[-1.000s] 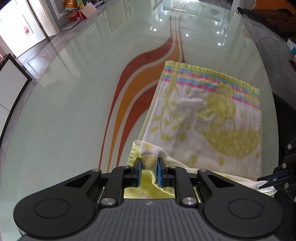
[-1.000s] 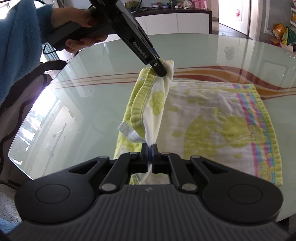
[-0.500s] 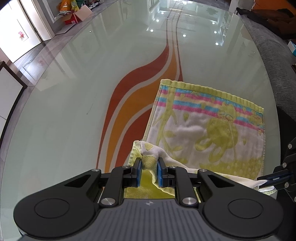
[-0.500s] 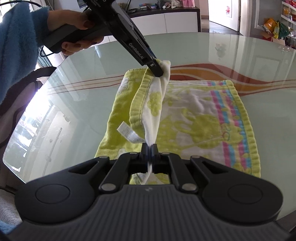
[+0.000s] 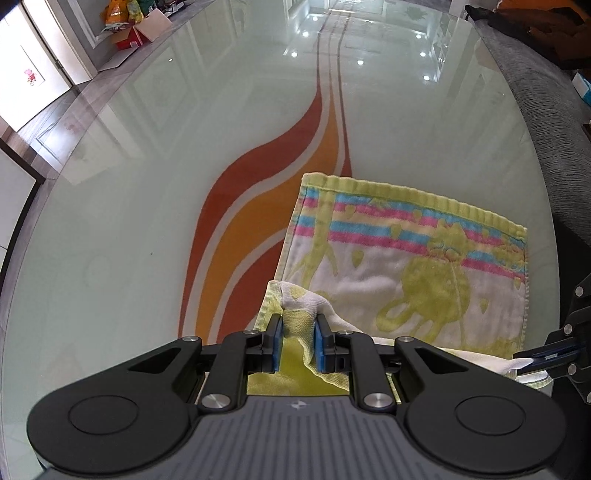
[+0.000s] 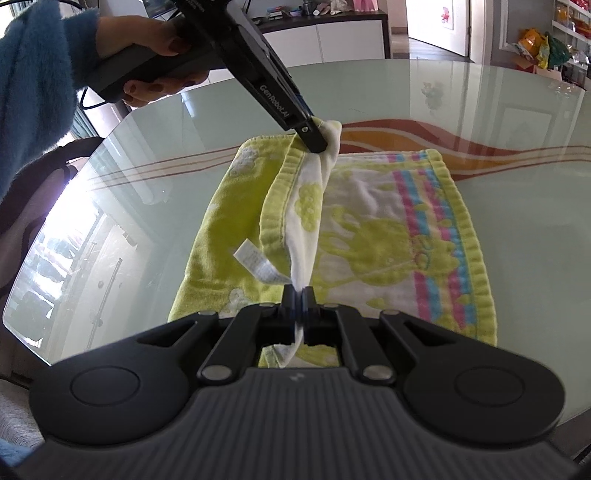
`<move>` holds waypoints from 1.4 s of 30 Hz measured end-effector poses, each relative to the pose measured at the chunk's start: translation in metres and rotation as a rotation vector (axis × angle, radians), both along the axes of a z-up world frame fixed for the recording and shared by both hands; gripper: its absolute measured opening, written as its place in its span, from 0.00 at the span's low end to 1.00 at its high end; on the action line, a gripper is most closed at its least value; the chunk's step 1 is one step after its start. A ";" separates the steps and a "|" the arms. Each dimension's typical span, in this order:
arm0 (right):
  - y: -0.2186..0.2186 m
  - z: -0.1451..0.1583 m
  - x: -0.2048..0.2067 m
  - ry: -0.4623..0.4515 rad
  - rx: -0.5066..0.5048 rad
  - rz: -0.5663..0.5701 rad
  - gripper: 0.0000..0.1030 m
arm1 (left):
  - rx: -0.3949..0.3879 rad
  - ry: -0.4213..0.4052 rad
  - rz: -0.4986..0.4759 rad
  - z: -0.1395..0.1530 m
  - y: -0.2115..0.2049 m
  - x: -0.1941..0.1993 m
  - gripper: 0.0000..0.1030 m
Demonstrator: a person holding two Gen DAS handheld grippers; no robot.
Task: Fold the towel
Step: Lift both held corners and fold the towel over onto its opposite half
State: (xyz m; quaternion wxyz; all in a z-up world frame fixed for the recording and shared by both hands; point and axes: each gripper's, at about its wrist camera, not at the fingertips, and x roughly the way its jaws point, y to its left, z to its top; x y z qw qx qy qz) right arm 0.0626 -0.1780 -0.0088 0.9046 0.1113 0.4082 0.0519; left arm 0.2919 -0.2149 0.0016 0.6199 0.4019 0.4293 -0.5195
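A yellow-green and white towel with pink and blue stripes lies on the glass table; it also shows in the right wrist view. My left gripper is shut on one near corner of the towel and holds it above the table. My right gripper is shut on the other near corner. The lifted edge stretches between both grippers and its green underside shows. The left gripper appears in the right wrist view, the right gripper at the left wrist view's right edge. A white label hangs from the lifted edge.
The round glass table has orange and red curved bands. A grey sofa runs along its right side. A white cabinet and boxes stand beyond the table's far edges.
Both grippers have carried the lifted near edge forward over the towel toward the striped far end. More green underside shows behind the lifted edge. Both grips are unchanged.
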 end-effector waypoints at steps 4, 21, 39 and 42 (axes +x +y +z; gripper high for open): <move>-0.009 -0.003 -0.002 0.005 0.003 -0.008 0.04 | 0.004 0.002 -0.005 -0.002 -0.009 -0.003 0.20; -0.044 -0.011 -0.007 0.026 0.022 -0.024 0.04 | 0.010 0.013 -0.005 -0.014 -0.052 -0.005 0.21; -0.070 -0.016 -0.011 0.025 0.037 -0.058 0.04 | 0.010 0.018 -0.014 -0.019 -0.086 -0.006 0.23; -0.072 -0.017 -0.010 0.026 0.039 -0.064 0.04 | 0.009 0.014 -0.012 -0.019 -0.089 -0.005 0.24</move>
